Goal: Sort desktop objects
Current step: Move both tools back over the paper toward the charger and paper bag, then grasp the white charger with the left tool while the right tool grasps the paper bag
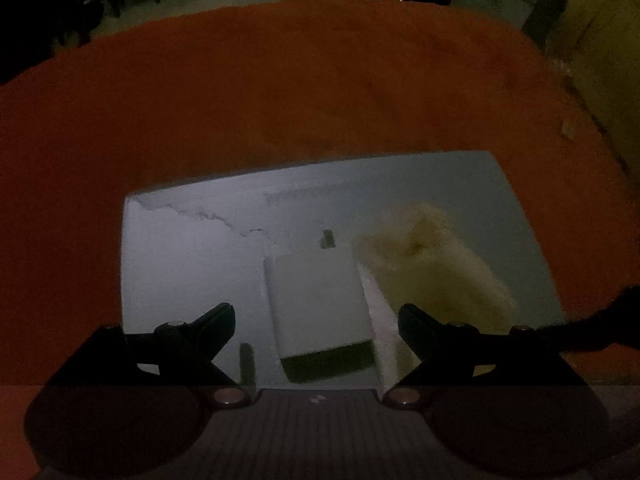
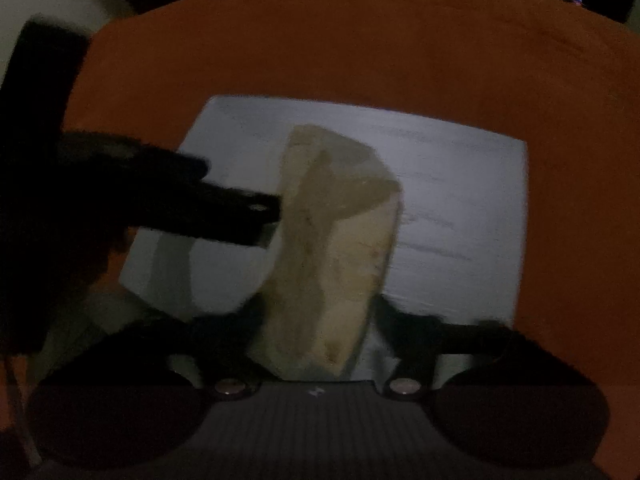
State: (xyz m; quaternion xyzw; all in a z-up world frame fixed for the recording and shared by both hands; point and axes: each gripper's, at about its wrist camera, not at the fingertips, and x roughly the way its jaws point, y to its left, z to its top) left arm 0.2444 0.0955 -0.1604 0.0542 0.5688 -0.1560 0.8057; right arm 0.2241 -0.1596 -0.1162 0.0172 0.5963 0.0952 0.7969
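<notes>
The scene is dim. A white box-like tray point(image 1: 180, 248) lies on an orange cloth point(image 1: 280, 92). In the left wrist view my left gripper point(image 1: 316, 316) is open, its fingers either side of a white rectangular block point(image 1: 320, 304) with a dark end that lies in the tray. A beige crumpled lump point(image 1: 440, 264) sits just right of the block. In the right wrist view my right gripper point(image 2: 316, 312) has its fingers point(image 2: 404, 320) against the sides of the beige lump point(image 2: 332, 240) over the tray point(image 2: 460, 208). The left gripper point(image 2: 240, 216) reaches in from the left.
The orange cloth point(image 2: 400, 40) covers the table around the tray. A dark room with furniture lies beyond the table's far edge point(image 1: 320, 0). A small dark peg point(image 1: 328, 238) stands in the tray behind the block.
</notes>
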